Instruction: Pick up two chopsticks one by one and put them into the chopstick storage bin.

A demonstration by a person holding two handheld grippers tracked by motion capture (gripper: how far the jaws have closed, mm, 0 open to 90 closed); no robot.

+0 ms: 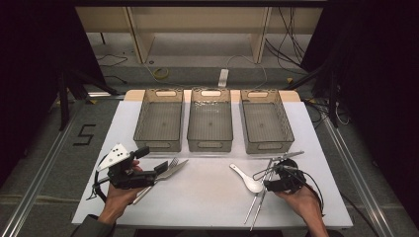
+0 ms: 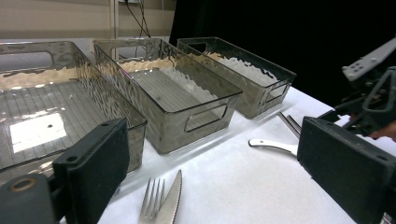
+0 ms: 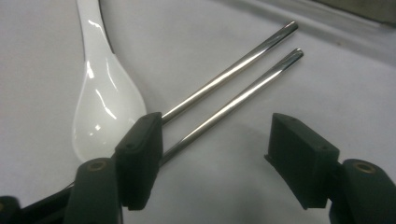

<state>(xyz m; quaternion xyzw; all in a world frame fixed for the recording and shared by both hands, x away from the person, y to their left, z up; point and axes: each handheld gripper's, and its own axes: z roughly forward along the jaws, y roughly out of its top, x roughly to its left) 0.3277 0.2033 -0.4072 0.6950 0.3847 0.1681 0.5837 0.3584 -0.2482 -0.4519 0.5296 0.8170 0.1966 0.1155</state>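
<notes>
1. The right gripper sits low over the right side of the white table, in the person's right hand.
2. Its jaws stand wide apart and hold nothing; in the right gripper view bare table shows between the two black pads.
3. Two metal chopsticks lie side by side on the table. In that view they run from the upper right down toward the left-hand jaw, and their lower ends pass behind that jaw's pad, so the pair lies at the edge of the gap rather than in its middle.
4. Whether the pad touches the chopsticks I cannot tell.
5. A white spoon lies just beside the chopsticks, on the far side of that jaw and outside the gap. Its bowl is nearest the gripper and its handle points away.
6. In the high view the chopsticks stretch toward the near edge of the table, and the spoon lies just to their left.
7. The left gripper, in the left hand, rests over the left side of the table with its jaws also spread wide and empty.
8. In the left gripper view a fork and a knife lie on the table between its two pads, side by side and touching.
9. Three clear bins stand in a row at the far side of the table, well apart from both grippers.
</notes>
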